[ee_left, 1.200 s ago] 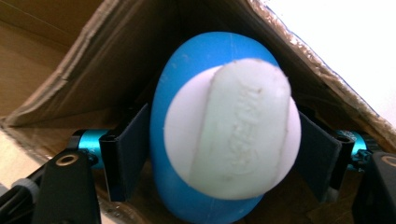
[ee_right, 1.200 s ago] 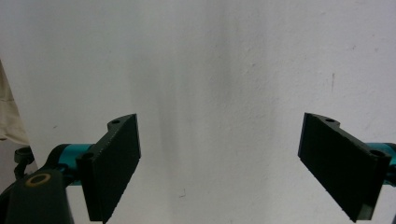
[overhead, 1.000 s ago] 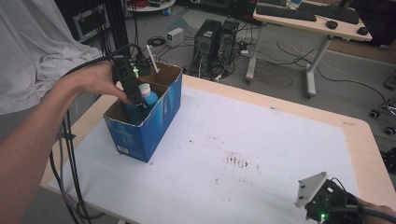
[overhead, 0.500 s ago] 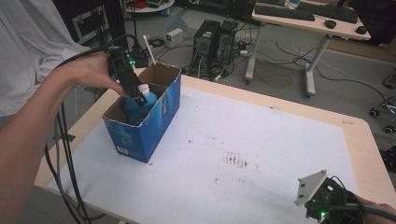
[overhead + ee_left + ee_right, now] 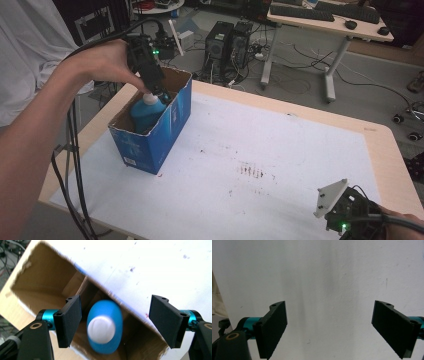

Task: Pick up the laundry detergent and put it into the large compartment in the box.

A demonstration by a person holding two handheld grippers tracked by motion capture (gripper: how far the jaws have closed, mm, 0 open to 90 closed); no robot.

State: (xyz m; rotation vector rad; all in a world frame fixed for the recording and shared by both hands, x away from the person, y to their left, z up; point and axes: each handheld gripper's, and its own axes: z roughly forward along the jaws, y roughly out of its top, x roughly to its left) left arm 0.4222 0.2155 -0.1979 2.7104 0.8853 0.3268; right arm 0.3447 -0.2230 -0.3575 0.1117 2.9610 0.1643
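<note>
Cardboard box (image 5: pixel 150 132), blue printed outside and raw brown inside, top flaps torn ragged, stands at the left of the white-covered worktop (image 5: pixel 280 150). Inside it stands a smooth blue plastic bottle (image 5: pixel 146 111) with a rounded white cap. Left claw (image 5: pixel 116 323) hangs above the bottle, flat black jaws apart, neither pressing it. Right claw (image 5: pixel 329 327) rests low over the worktop's near right corner, jaws wide apart.

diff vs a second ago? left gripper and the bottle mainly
The left gripper has lifted out of the blue box, jaws open, leaving the blue bottle standing inside, not gripped. The right gripper stays open at the near right corner of the table. Box unmoved.
</note>
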